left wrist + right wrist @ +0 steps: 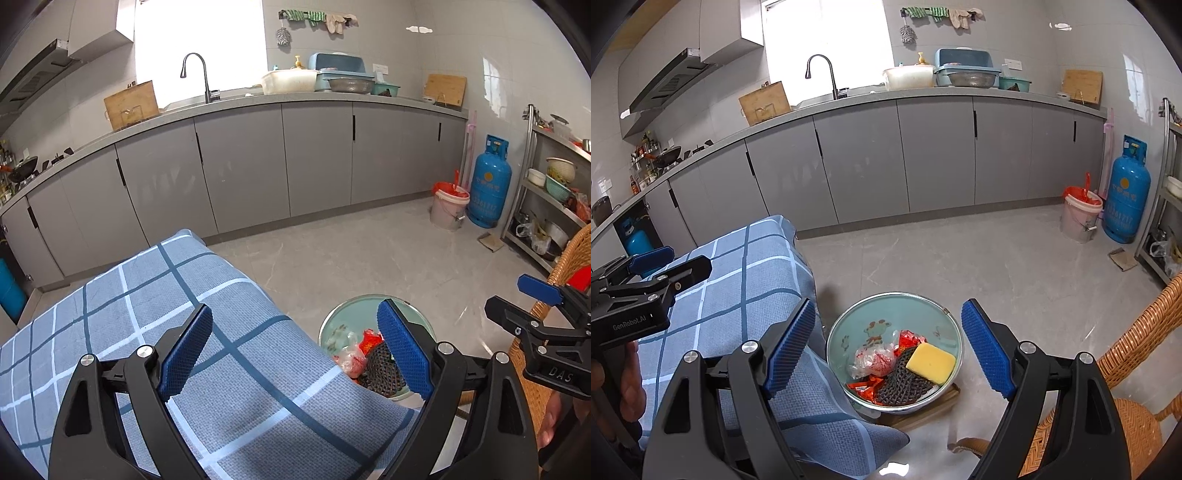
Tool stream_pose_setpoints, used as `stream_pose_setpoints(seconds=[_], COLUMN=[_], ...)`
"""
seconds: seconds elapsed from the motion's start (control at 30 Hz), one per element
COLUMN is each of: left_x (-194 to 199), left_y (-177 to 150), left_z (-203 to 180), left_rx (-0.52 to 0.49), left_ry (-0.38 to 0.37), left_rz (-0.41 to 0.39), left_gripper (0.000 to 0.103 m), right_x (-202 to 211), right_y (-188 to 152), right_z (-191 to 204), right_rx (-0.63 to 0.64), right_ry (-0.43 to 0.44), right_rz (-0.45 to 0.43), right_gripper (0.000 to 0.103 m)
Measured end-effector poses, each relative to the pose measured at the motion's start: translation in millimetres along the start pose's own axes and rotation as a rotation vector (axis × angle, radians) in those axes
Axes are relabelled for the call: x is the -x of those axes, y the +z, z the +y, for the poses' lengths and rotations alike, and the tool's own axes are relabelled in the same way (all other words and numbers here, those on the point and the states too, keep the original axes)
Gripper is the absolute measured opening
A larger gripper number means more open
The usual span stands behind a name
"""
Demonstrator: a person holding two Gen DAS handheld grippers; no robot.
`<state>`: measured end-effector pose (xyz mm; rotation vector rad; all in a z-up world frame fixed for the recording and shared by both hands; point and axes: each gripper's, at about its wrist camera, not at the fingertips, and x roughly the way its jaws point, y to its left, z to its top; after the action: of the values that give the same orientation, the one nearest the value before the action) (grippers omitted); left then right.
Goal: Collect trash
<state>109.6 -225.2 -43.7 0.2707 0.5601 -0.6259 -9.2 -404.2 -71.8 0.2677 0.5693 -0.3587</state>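
Observation:
A pale green basin (886,306) stands on the floor beside the cloth-covered table (746,280). It holds a yellow sponge (931,362), a dark mesh scrubber (901,387), a clear plastic bag (871,360) and red wrappers (910,338). My right gripper (886,350) is open and empty above the basin. My left gripper (295,354) is open and empty over the table's edge, with the basin (354,310) partly hidden behind its right finger. The right gripper also shows at the right edge of the left wrist view (546,295).
A wicker chair (1137,332) stands right of the basin. A pink bucket with a red bag (1080,214) and a blue gas cylinder (1126,195) stand by the grey cabinets (886,155). A metal shelf rack (554,192) is at far right.

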Motion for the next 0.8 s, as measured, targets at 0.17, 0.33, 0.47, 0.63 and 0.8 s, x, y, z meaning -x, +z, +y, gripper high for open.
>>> stream_pose_setpoints(seconds=[0.17,0.33,0.47,0.63,0.8], left_x=[-0.9,-1.1,-1.2,-0.5,-0.5], left_y=[0.3,0.1,-0.2,-1.4,-1.5], left_z=[0.4,0.8,1.1,1.2,0.6], left_rx=[0.004,0.001,0.003,0.0,0.0], left_ry=[0.004,0.005,0.006,0.006,0.007], left_rz=[0.003,0.002,0.003,0.005,0.001], left_gripper=[0.089,0.089,0.09,0.09,0.091], right_x=[-0.1,-1.5,-2.1,-2.6,-0.9], right_y=[0.2,-0.7,-1.8,-3.4,-5.3], right_z=[0.7,1.7,1.5,1.1,-0.5], right_rx=[-0.001,-0.004,-0.005,-0.007,-0.01], right_ry=[-0.001,-0.002,-0.001,0.0,-0.001], right_rz=[0.001,0.004,0.005,0.006,0.0], right_gripper=[0.081,0.082,0.082,0.082,0.082])
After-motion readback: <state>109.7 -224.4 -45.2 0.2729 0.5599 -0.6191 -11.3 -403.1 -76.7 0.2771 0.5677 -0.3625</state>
